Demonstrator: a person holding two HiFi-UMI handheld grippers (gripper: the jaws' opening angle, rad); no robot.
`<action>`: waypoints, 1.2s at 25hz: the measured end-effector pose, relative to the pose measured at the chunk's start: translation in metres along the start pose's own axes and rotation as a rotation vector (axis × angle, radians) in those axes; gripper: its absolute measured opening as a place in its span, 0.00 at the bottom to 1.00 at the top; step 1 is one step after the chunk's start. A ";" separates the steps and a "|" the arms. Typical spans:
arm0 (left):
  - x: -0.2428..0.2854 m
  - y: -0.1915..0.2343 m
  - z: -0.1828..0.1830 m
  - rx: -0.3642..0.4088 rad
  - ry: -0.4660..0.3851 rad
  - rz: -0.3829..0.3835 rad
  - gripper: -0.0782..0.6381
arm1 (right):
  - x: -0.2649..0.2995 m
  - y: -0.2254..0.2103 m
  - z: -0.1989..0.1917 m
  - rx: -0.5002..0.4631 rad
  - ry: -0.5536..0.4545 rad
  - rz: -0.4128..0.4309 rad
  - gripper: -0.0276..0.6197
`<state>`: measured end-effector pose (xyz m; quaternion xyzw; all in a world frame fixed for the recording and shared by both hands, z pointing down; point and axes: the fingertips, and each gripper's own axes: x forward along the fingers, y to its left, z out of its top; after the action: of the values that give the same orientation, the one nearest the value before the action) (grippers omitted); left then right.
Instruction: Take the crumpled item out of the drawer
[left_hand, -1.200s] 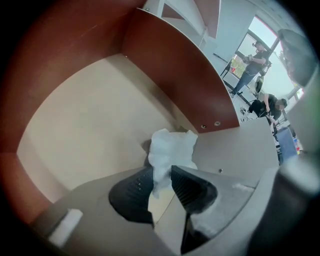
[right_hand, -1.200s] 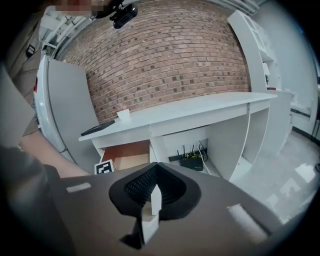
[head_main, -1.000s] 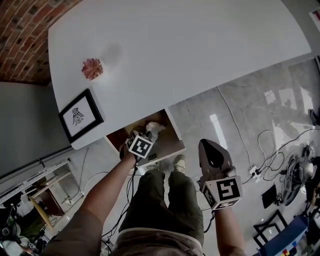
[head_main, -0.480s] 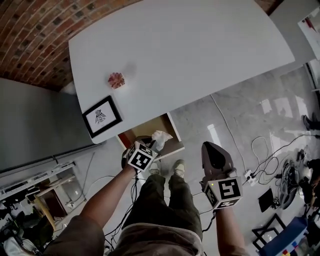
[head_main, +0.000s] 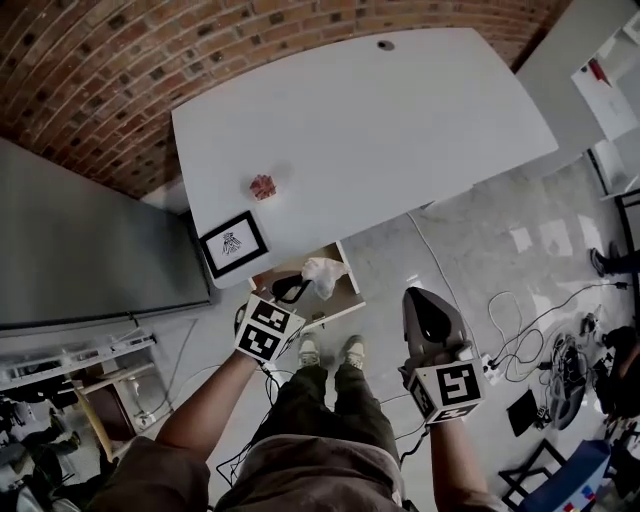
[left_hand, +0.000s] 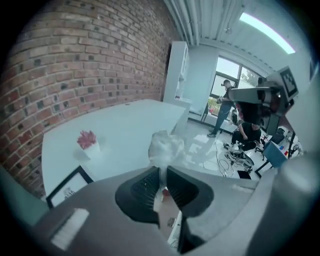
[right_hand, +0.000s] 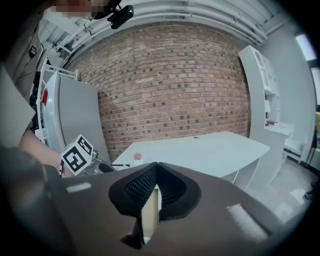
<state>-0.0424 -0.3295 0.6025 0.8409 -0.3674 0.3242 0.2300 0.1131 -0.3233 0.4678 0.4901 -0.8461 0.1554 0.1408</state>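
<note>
My left gripper is shut on a crumpled white paper wad and holds it just above the open wooden drawer under the white table's near edge. In the left gripper view the wad sticks out past the closed left gripper, with the drawer's inside visible below. My right gripper hangs over the floor to the right of the drawer. It is shut with nothing in it, as the right gripper view confirms.
A black picture frame and a small pink plant stand on the table's left side. A grey panel and a brick wall lie behind. Cables and a power strip lie on the floor at right. My feet are below the drawer.
My left gripper has drawn back from the drawer with the paper wad, which has risen clear of the drawer's inside. The head view has pulled away from the table. The right gripper has barely moved.
</note>
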 end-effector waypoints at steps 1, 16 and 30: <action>-0.014 0.001 0.014 0.002 -0.029 0.010 0.18 | -0.004 0.003 0.011 -0.007 -0.015 0.002 0.09; -0.194 -0.029 0.156 0.083 -0.432 0.095 0.18 | -0.083 0.047 0.132 -0.091 -0.169 0.004 0.09; -0.273 -0.036 0.178 0.099 -0.578 0.162 0.18 | -0.117 0.080 0.180 -0.147 -0.301 0.016 0.08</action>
<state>-0.0898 -0.2900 0.2800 0.8764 -0.4673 0.1062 0.0478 0.0841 -0.2662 0.2481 0.4894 -0.8706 0.0191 0.0470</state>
